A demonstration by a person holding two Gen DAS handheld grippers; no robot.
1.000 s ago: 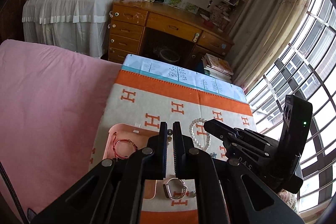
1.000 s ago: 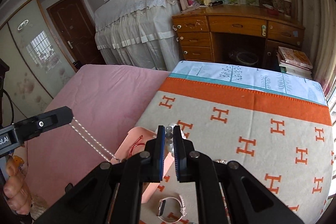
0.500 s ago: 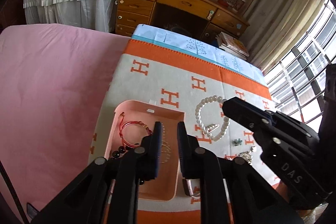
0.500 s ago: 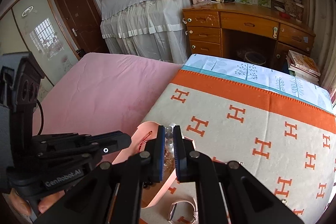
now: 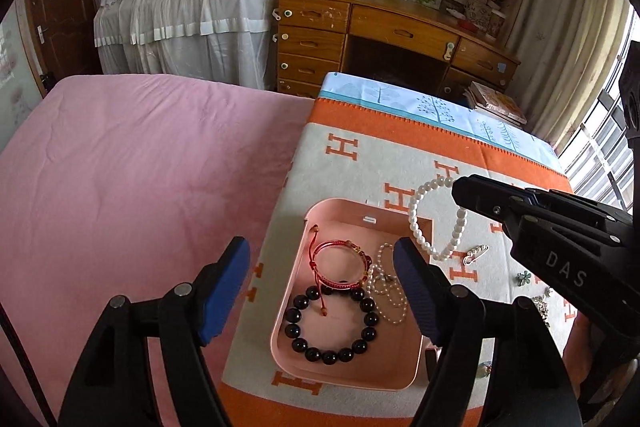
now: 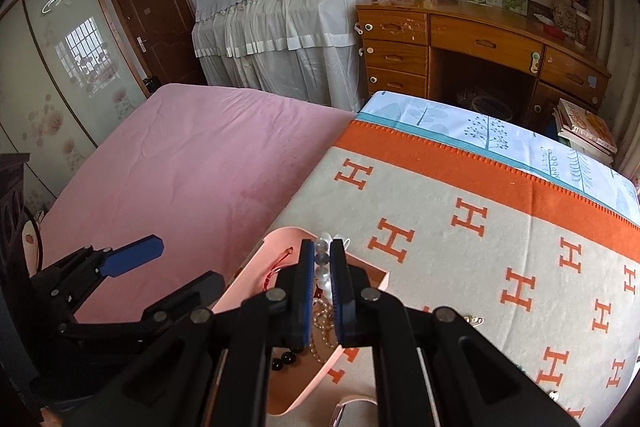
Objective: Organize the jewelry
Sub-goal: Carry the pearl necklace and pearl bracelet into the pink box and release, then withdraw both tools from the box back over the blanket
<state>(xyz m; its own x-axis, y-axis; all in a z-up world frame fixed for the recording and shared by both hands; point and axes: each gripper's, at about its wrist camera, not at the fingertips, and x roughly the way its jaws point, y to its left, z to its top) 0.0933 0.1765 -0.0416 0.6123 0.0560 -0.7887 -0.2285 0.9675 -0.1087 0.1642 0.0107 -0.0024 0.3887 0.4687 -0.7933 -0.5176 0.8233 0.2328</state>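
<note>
The pearl bracelet (image 5: 438, 223), hanging at the centre right of the left view over the pink tray (image 5: 288, 307) from the pinching right gripper (image 5: 460, 189), seems light, limp and slippery, while the left gripper (image 5: 322, 279) is opening, empty.

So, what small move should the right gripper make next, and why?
Probably shift toward the middle of the pink tray before lowering. The right gripper is shut on the pearl bracelet, which hangs at the tray's far corner, partly over the blanket, so releasing here might miss.
</note>
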